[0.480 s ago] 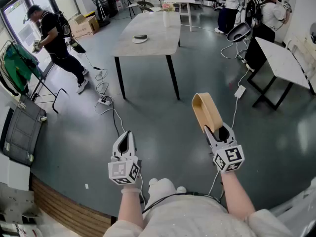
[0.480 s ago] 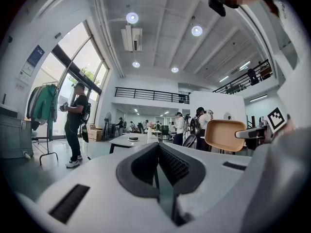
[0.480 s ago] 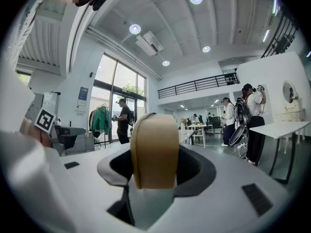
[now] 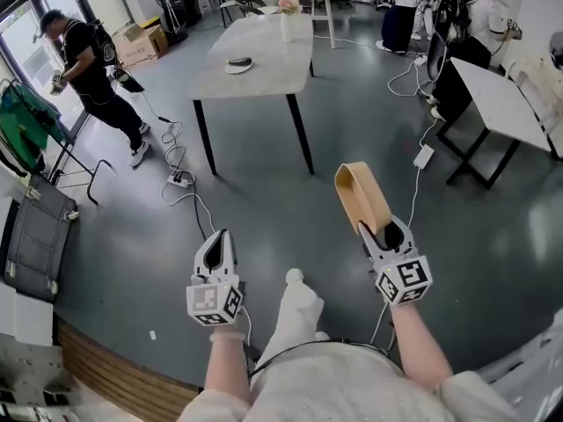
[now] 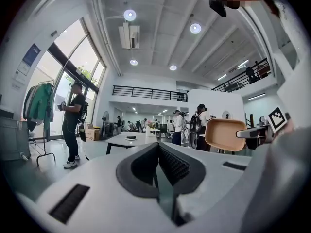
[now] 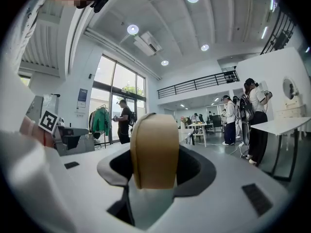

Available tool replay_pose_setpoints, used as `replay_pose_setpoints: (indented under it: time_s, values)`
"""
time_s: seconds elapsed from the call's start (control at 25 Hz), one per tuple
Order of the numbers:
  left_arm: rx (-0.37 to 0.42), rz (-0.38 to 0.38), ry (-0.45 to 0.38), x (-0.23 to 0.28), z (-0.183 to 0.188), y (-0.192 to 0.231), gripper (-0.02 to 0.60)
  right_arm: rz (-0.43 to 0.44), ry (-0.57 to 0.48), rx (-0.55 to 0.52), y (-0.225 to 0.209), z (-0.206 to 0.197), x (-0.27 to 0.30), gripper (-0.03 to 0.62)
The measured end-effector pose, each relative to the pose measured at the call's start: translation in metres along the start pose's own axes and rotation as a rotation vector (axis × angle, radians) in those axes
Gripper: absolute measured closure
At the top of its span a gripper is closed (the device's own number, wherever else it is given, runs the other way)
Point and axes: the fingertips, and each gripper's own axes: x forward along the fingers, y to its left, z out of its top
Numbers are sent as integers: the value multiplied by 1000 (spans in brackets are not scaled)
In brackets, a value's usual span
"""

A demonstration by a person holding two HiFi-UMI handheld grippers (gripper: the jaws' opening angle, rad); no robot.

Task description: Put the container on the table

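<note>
A tan shallow container [image 4: 361, 196] stands on edge in front of me, held by its rim in my right gripper [image 4: 382, 233], which is shut on it. In the right gripper view the container [image 6: 154, 149] fills the gap between the jaws. It also shows in the left gripper view, the container [image 5: 224, 134] at the right. My left gripper [image 4: 215, 246] is shut with nothing in it, level with the right one. The grey table [image 4: 264, 60] stands farther ahead, across the dark floor.
A small dark object on a plate [image 4: 237, 63] and a vase [image 4: 288, 26] sit on the grey table. A white table [image 4: 501, 104] stands at the right. Cables and a power strip [image 4: 179, 179] lie on the floor. A person [image 4: 92, 73] walks at the left; others stand at the back.
The table has drawn a little nearer as I step forward; my leg now shows between the grippers. Both grippers keep their hold and spacing.
</note>
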Motion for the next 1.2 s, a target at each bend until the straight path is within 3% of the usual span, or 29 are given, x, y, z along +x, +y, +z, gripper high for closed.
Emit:
replay_pose_setpoints:
  time_s: [0.4, 0.68, 1.2]
  values:
    - [-40, 2, -5, 104, 3, 25, 577, 28, -5, 35, -43, 9, 88, 373]
    - [-18, -29, -1, 184, 19, 51, 578, 13, 1, 60, -68, 21, 161, 373]
    - [-12, -67, 11, 301, 15, 99, 578, -31, 10, 90, -110, 19, 273, 372]
